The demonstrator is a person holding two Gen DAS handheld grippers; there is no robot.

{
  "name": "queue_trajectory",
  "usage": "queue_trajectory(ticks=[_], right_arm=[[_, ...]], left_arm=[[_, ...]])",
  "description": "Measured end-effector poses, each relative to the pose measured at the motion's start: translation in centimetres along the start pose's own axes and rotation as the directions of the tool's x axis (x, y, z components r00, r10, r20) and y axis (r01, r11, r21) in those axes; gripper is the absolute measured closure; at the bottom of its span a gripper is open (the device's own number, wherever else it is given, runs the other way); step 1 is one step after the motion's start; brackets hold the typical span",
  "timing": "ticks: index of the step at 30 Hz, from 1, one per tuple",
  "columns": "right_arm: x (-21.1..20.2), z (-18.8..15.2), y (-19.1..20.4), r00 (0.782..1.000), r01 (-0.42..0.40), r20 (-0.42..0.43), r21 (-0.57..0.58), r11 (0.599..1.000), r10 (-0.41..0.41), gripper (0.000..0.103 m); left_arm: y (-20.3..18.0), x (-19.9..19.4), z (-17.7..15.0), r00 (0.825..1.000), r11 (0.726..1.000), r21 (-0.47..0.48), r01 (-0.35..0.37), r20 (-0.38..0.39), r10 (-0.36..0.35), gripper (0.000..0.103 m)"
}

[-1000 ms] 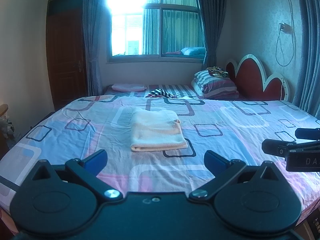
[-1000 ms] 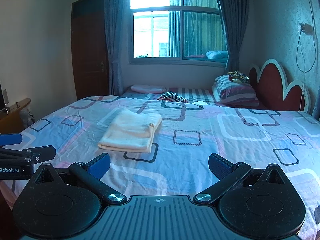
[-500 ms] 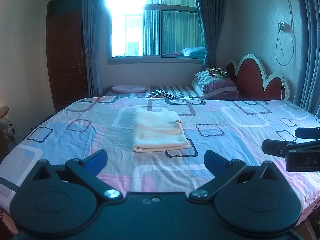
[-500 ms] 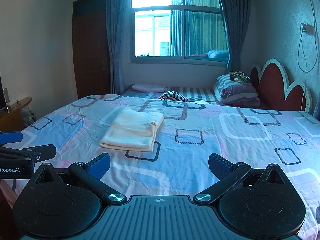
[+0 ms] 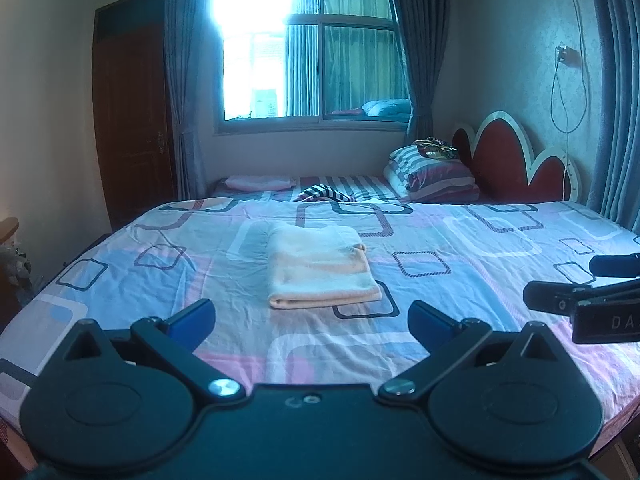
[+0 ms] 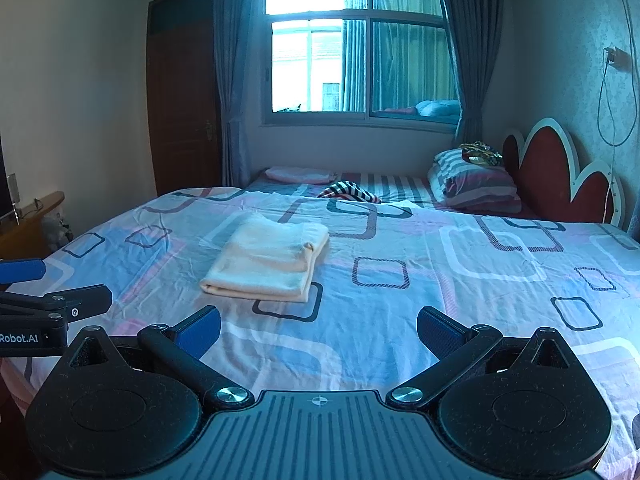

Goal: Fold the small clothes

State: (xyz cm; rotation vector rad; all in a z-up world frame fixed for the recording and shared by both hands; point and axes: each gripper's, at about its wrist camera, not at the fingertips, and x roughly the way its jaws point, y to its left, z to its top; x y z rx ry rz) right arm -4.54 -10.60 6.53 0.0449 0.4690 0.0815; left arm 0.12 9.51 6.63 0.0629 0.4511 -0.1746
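A pale peach garment lies folded into a neat rectangle on the patterned bed sheet; it also shows in the right wrist view. My left gripper is open and empty, held back above the bed's near edge, straight in front of the garment. My right gripper is open and empty, to the right of the garment and apart from it. Each gripper shows at the edge of the other's view: the right one, the left one.
A second bed by the window holds a striped cloth, a folded pink cloth and stacked pillows. A red headboard stands at the right, a wooden door at the left.
Both views have drifted very slightly; the garment sits a touch further right in the frames. Both grippers stay open and empty.
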Motion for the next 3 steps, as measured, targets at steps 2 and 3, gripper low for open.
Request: queue_trajectory(ticks=[2, 3], right_arm=[[0.03, 0.02, -0.02, 1.000, -0.001, 0.000, 0.000, 1.000, 0.001, 0.000], [0.04, 0.02, -0.02, 1.000, 0.000, -0.001, 0.000, 1.000, 0.000, 0.000]], left_arm=[[0.08, 0.05, 0.03, 1.000, 1.000, -0.010, 0.009, -0.007, -0.009, 0.001], [0.07, 0.03, -0.03, 1.000, 1.000, -0.013, 0.005, -0.009, -0.005, 0.001]])
